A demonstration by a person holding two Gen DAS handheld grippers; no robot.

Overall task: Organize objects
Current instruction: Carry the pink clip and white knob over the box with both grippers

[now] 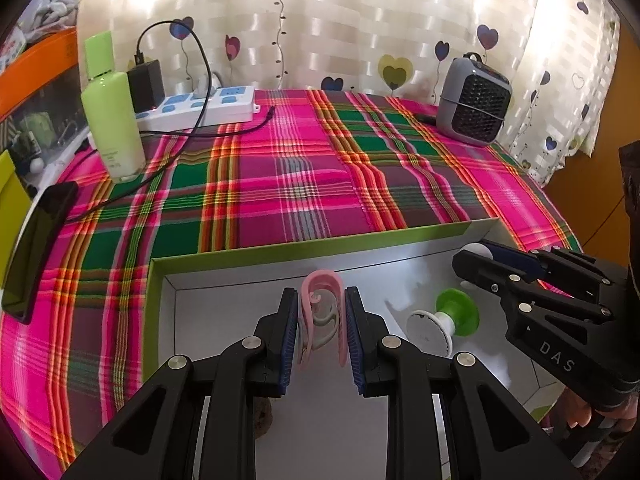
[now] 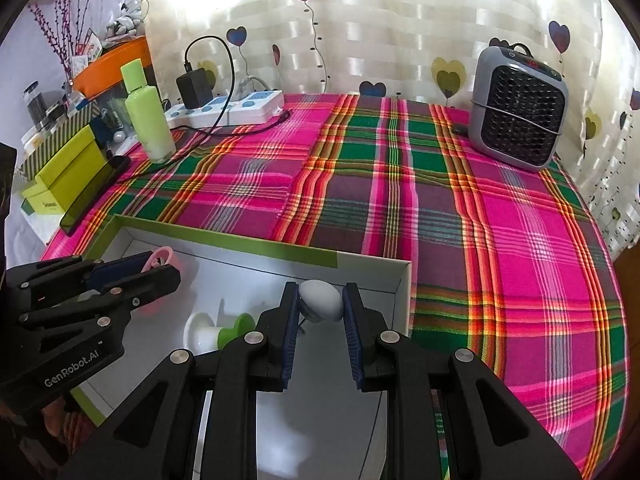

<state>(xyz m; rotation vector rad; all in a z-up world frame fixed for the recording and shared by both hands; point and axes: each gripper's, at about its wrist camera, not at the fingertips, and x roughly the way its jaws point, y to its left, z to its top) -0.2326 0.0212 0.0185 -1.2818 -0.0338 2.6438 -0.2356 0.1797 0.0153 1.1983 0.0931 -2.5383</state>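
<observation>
Holding a curled pink plastic clip (image 1: 322,312) between the blue-padded fingers (image 1: 290,332) of my left gripper (image 1: 322,330), I have the pads pressed in on both of its sides, closed down narrow. It hangs over the white floor of the shallow green-edged cardboard box (image 1: 320,246), near the box's far wall.

My right gripper (image 2: 320,320) is nearly as tightly closed on a smooth pale grey egg-shaped object (image 2: 322,300), whose sides press against the blue pads. It sits over the same box, close to the far right corner; from the left camera the rounded end peeks out past the fingertips.

Between my two grippers, on the box floor, lies a small fan-like gadget with a round white head and a bright green cup base (image 1: 444,320), tipped on its side.

The box rests on a pink, green and orange plaid cloth (image 2: 440,208) covering the worktop. Well beyond it stand a light green plastic bottle (image 1: 112,108), a white and blue power strip (image 1: 200,108) with a black adapter (image 1: 146,84) plugged in, and a grey mini heater (image 2: 518,108) by the heart-print curtain (image 2: 360,20). A dark phone (image 1: 38,244) lies at the cloth's left edge.
</observation>
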